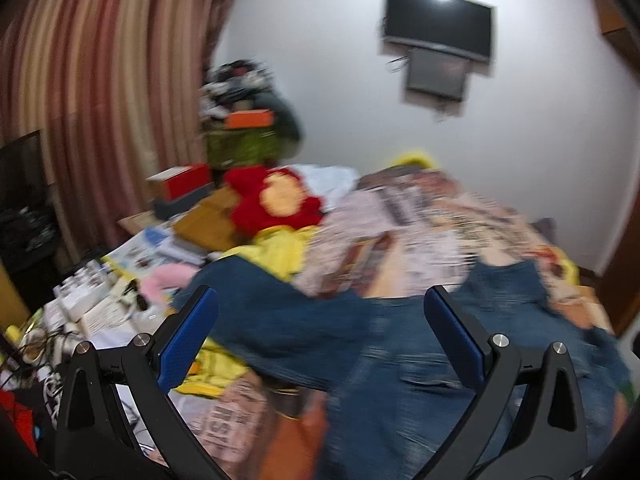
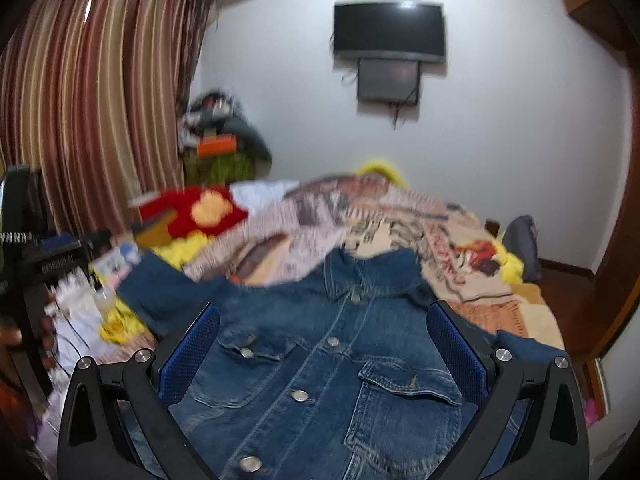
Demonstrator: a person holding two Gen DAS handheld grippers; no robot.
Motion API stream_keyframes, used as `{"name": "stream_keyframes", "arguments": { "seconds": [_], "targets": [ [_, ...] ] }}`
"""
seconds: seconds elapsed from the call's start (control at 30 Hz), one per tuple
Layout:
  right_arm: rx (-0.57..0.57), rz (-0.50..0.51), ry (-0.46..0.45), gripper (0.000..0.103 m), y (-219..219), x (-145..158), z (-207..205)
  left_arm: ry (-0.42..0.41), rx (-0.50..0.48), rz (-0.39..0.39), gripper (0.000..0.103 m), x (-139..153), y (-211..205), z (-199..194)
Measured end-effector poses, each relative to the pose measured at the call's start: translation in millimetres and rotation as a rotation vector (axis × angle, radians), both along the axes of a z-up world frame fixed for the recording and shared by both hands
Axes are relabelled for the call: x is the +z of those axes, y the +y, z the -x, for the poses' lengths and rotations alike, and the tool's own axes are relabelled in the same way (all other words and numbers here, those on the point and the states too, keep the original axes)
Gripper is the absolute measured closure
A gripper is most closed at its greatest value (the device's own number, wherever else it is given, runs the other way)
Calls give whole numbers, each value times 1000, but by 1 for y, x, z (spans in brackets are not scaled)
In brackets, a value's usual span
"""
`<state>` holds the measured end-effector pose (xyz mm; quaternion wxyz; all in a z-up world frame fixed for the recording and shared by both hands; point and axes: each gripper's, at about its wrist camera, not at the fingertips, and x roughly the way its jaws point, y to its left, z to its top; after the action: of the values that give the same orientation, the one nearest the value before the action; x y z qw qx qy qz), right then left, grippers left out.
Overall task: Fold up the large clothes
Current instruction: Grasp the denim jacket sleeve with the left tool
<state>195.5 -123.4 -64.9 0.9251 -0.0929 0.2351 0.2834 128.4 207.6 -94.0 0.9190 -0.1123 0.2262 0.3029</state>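
A blue denim jacket [image 2: 320, 368] lies front up on the bed, buttoned, collar toward the far wall, one sleeve stretched out to the left. My right gripper [image 2: 323, 316] hovers over its chest, open, with nothing between the blue pads. In the left wrist view the same jacket [image 1: 360, 344] is blurred, spread across the patterned bedspread [image 1: 420, 220]. My left gripper [image 1: 320, 300] is open above the jacket's left sleeve and holds nothing. In the right wrist view, a hand with the other gripper's black body shows at the left edge [image 2: 28, 280].
A red and yellow plush toy [image 1: 276, 200] and yellow cloth [image 1: 280, 248] lie left of the jacket. Boxes, papers and cables crowd the bed's left side [image 1: 100, 304]. Striped curtains [image 2: 92, 92] hang at left. A dark TV [image 2: 390, 30] is on the far wall.
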Motion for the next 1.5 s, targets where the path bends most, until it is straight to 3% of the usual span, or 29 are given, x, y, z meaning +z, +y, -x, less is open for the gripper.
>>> {"name": "stream_keyframes", "arguments": {
  "seconds": [0.17, 0.33, 0.53, 0.67, 0.9, 1.07, 1.27, 1.47, 1.5],
  "targets": [
    [-18, 89, 105, 0, 23, -40, -57, 124, 59, 67, 0, -52, 44, -28],
    [-24, 117, 198, 0, 35, -72, -106, 181, 61, 276, 0, -100, 89, -48],
    [-19, 149, 182, 0, 56, -90, -141, 243, 52, 504, 0, -141, 127, -61],
    [0, 158, 162, 0, 72, -90, -165, 227, 55, 632, 1, -163, 147, -57],
    [-9, 155, 175, 0, 86, -96, -192, 116, 112, 894, 13, -200, 182, -39],
    [-11, 178, 236, 0, 86, -115, -195, 108, 184, 836, 18, -203, 201, -37],
    [-18, 240, 196, 0, 82, -117, -186, 58, 205, 842, 31, -205, 225, -40],
    [-40, 288, 151, 0, 68, -111, -173, 118, 206, 733, 72, -185, 212, -49],
    [-48, 293, 156, 0, 65, -111, -171, 135, 210, 704, 83, -177, 207, -50]
  ]
}}
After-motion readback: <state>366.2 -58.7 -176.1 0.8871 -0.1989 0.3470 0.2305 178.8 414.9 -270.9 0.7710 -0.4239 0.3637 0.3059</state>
